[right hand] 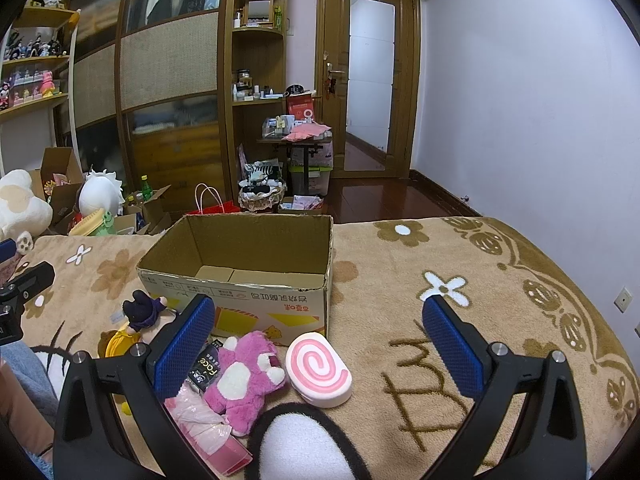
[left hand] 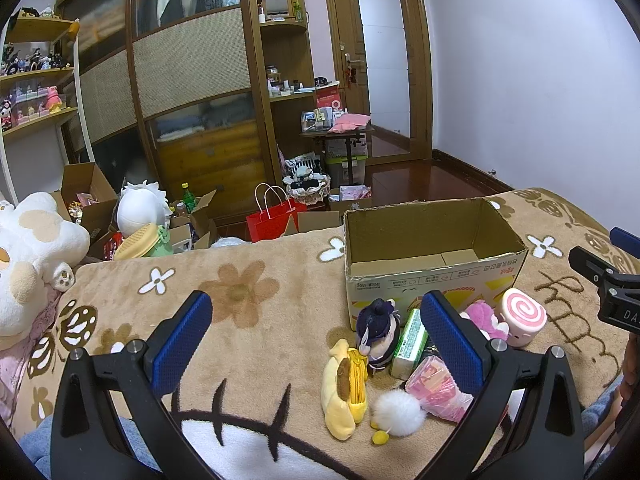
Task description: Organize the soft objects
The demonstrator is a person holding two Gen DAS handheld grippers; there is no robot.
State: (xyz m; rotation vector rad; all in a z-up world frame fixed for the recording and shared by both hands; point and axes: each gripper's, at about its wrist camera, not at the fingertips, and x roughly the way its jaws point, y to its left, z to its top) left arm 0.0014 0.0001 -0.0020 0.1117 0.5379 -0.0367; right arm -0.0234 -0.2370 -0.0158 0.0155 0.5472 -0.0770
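An open cardboard box [left hand: 432, 236] [right hand: 240, 248] stands on the tan flowered blanket [left hand: 256, 296], with nothing inside. In front of it lie a dark-haired doll [left hand: 378, 330] [right hand: 146, 312], a yellow plush [left hand: 344, 388], a green packet [left hand: 410, 344], a white pompom [left hand: 398, 412], a pink wrapped packet [left hand: 434, 390] [right hand: 208, 428], a magenta plush bear [right hand: 248, 380] [left hand: 482, 318] and a pink swirl roll cushion [left hand: 520, 316] [right hand: 320, 368]. My left gripper [left hand: 316, 344] is open above the blanket, left of the pile. My right gripper [right hand: 320, 348] is open, held over the bear and the roll.
A large white and beige plush [left hand: 32, 256] sits at the blanket's left edge. Beyond the bed are cardboard boxes, a red paper bag [left hand: 272, 216], a wardrobe, shelves and a door. A black face-wash tube [right hand: 206, 364] lies by the bear.
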